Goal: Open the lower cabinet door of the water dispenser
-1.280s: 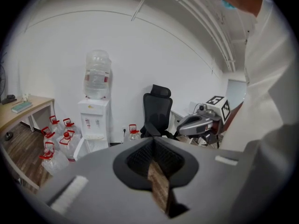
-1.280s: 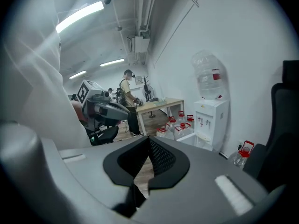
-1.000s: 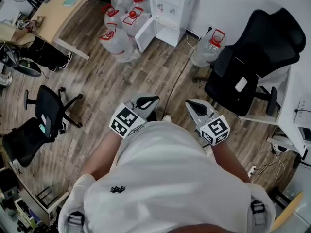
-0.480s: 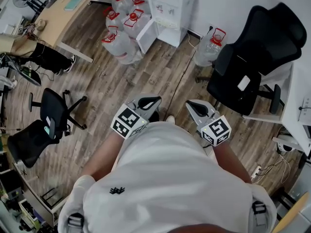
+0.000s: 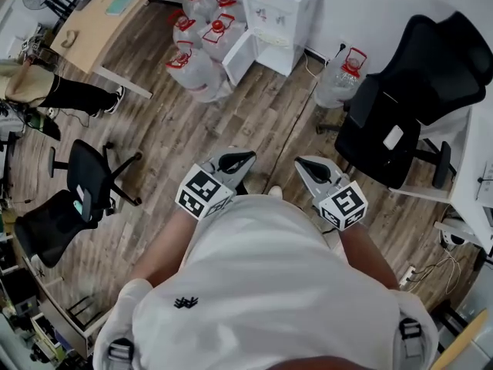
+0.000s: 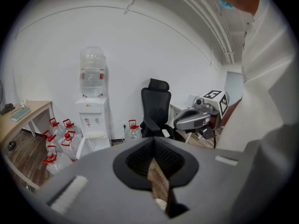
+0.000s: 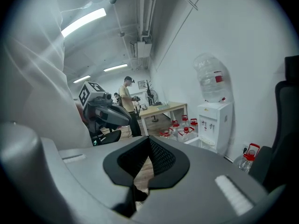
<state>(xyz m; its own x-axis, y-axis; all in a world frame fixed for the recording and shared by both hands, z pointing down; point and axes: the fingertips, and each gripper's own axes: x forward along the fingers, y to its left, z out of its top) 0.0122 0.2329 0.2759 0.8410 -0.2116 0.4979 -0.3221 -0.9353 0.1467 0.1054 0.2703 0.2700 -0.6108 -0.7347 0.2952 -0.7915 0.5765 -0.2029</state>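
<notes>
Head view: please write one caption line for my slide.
Person facing the water dispenser, its lower cabinet door open, left gripper and right gripper both shut and empty.

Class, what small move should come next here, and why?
Probably just rest both grippers: the lower cabinet door of the water dispenser already stands swung open, and the left gripper and right gripper, both shut and empty, are far from it.

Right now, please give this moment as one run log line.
phase: standing away from water dispenser | lower cabinet door: open | left gripper: shut, empty | right gripper: shut, empty
</notes>
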